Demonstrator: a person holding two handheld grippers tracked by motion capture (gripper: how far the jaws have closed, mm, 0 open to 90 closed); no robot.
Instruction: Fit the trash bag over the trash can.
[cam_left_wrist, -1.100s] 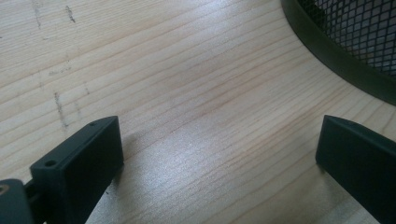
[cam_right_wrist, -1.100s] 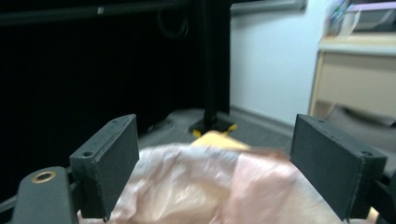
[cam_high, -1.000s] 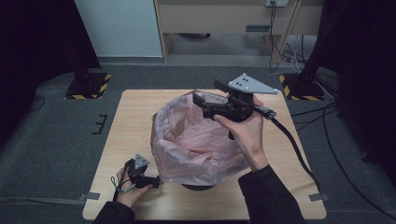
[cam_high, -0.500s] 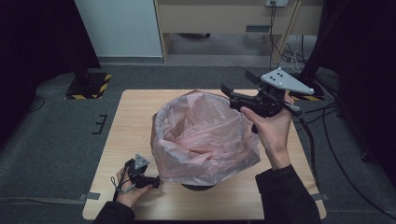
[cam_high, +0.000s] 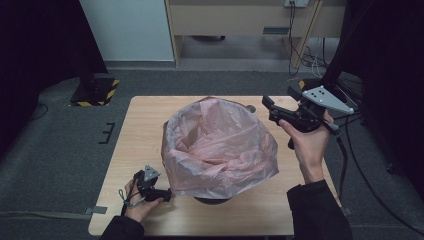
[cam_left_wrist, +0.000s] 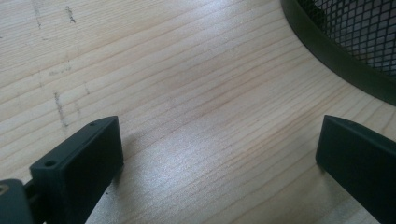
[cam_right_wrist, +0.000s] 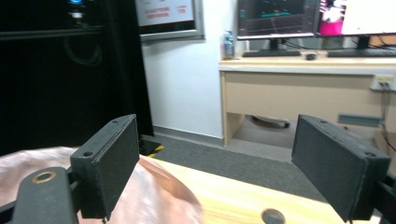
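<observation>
R gripper (cam_high: 270, 107) (open) just right of bag (cam_high: 220, 145)

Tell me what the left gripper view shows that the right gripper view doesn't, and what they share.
Left gripper view alone: the black mesh wall and base band of the bin, close to the left claw, and scuff marks on the wood.

Right gripper view alone: the pink bag by the right claw, a dark round spot on the table near its far edge, and the room beyond, with a desk, monitors and grey floor.

Both: a pair of black jaws standing apart with nothing between them, and the light wooden table.
</observation>
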